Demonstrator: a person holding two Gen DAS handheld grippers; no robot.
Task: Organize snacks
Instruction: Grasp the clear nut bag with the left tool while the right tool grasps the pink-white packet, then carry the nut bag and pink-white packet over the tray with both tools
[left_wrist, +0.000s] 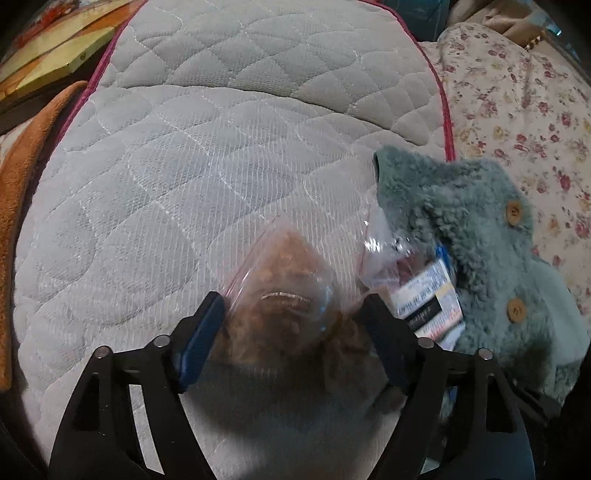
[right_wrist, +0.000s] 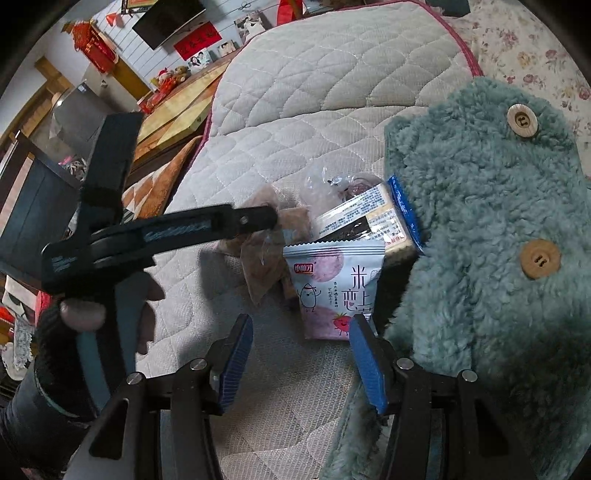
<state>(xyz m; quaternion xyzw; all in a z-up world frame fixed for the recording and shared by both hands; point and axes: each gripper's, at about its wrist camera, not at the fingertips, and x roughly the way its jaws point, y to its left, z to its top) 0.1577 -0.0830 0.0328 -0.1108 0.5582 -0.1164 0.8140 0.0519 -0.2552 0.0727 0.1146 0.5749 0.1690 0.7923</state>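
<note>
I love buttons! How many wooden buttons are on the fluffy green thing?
2. One button sits near the top edge of the fluffy green pouch, the other button lower down on its right side. More may be hidden.

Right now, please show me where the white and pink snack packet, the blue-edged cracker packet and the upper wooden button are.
white and pink snack packet (right_wrist: 334, 291): right wrist view, middle of its printed front.
blue-edged cracker packet (right_wrist: 373, 218): right wrist view, its label side.
upper wooden button (right_wrist: 522, 120): right wrist view, centre of the button.

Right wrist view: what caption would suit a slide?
Open right gripper hovers over a pink-and-white snack packet beside a fluffy teal pouch on a quilted mattress.
</note>
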